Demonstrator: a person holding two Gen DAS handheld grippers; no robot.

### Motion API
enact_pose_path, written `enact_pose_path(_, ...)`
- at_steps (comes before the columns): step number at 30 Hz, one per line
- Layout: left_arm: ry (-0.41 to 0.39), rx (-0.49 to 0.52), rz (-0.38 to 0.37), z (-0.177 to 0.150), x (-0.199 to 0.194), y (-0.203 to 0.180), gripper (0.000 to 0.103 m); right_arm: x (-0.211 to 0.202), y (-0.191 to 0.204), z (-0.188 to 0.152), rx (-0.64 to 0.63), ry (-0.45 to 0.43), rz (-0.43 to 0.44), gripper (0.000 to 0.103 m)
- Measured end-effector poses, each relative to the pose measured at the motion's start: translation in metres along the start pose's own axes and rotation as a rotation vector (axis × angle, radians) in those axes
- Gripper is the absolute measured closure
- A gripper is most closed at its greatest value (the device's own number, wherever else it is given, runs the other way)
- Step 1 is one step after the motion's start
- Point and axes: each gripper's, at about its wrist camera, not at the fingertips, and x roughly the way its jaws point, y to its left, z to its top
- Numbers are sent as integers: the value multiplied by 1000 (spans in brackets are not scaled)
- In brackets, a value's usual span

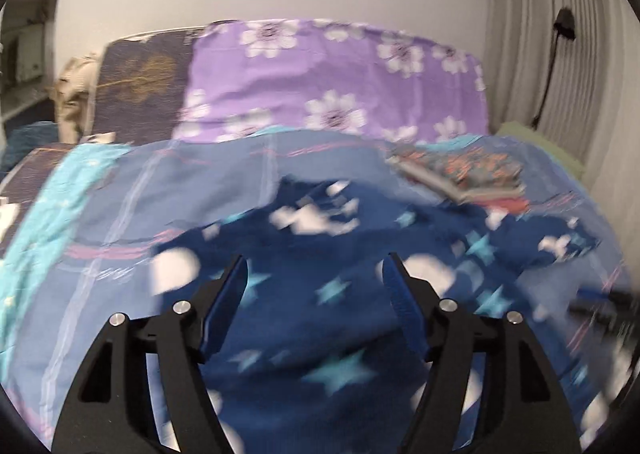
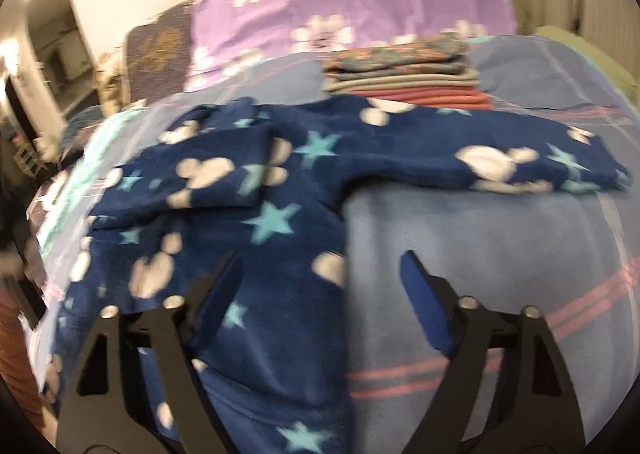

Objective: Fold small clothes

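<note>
A navy fleece garment point(image 2: 280, 193) with white mouse heads and light-blue stars lies spread on the bed. Its left sleeve is folded in over the body and its right sleeve point(image 2: 520, 161) stretches out to the right. My right gripper point(image 2: 322, 268) is open and empty, just above the garment's right body edge. In the left wrist view the same garment point(image 1: 320, 294) fills the foreground. My left gripper point(image 1: 314, 268) is open and empty just above it. Both views are blurred by motion.
A stack of folded clothes point(image 2: 404, 69) sits behind the garment; it also shows in the left wrist view point(image 1: 460, 169). The bed has a blue striped sheet point(image 2: 480, 254) and a purple flowered pillow point(image 2: 340, 5). A curtain point(image 1: 560, 33) hangs at right.
</note>
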Motion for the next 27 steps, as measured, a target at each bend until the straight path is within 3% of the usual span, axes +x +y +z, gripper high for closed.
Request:
enact_pose_path(7, 198, 35, 207, -65, 17, 52, 31, 71, 24, 47, -32, 118, 162, 32)
enact_pose_path(11, 285, -31, 271, -74, 40, 81, 31, 120, 40, 67, -64, 163, 129, 31)
enact_pose_path(16, 285, -51, 360, -64, 56, 95, 31, 167, 53, 82, -53, 198, 104, 28)
enact_pose_path(17, 286, -56, 365, -63, 60, 96, 31, 172, 57, 84, -55, 195, 99, 32)
enact_pose_path(18, 288, -52, 375, -63, 63, 97, 33, 176, 65, 87, -75, 191, 101, 60)
enact_pose_path(19, 295, -45, 377, -64, 65, 97, 42, 178, 71, 89, -94, 198, 121, 80)
enact_pose_path(20, 305, -42, 360, -66, 67, 96, 52, 178, 77, 94, -100, 214, 149, 90)
enact_pose_path(22, 305, -31, 348, -68, 67, 93, 62, 155, 86, 108, -77, 151, 211, 91)
enact_pose_path(24, 303, -12, 360, -68, 65, 87, 64, 120, 90, 125, -77, 47, 261, 92)
enact_pose_path(27, 298, -18, 369, -69, 64, 88, 64, 93, 82, 140, -76, -25, 232, 92)
